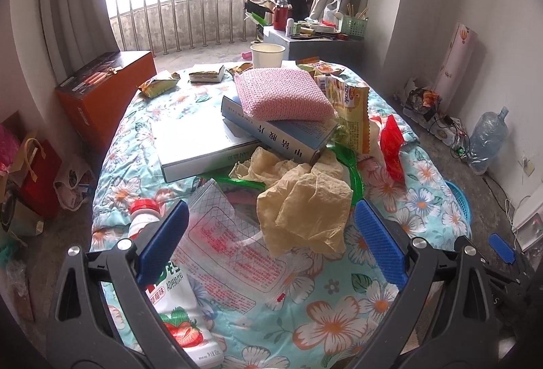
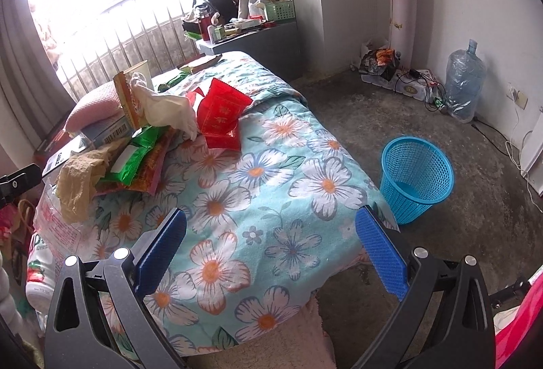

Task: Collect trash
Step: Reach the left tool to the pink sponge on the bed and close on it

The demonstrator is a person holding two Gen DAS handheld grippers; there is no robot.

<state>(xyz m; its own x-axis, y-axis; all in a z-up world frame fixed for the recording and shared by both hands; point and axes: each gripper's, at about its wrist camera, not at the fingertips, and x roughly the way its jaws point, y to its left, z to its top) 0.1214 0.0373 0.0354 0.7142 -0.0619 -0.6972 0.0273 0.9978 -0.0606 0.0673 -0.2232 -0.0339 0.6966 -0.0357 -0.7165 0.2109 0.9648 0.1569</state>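
A table under a floral cloth (image 1: pixel 339 318) holds trash. In the left wrist view my left gripper (image 1: pixel 268 241) is open, hovering over a clear printed plastic bag (image 1: pixel 230 250) and a crumpled tan bag (image 1: pixel 305 209); a strawberry drink bottle (image 1: pixel 176 314) lies by its left finger. A red wrapper (image 1: pixel 392 145), green wrapper (image 1: pixel 349 162) and yellow snack wrapper (image 1: pixel 353 111) lie further back. In the right wrist view my right gripper (image 2: pixel 271 247) is open and empty above the cloth (image 2: pixel 258 199), near the table edge. The red wrapper (image 2: pixel 220 114) and tan bag (image 2: pixel 78 182) lie left of it. A blue bin (image 2: pixel 415 179) stands on the floor.
Two books (image 1: pixel 203 138) and a pink sponge cloth (image 1: pixel 281 94) are stacked mid-table, with a paper cup (image 1: pixel 267 55) and snack packets (image 1: pixel 157 85) behind. An orange box (image 1: pixel 101 91) and bags are left on the floor. A water jug (image 2: pixel 463 80) and cables line the right wall.
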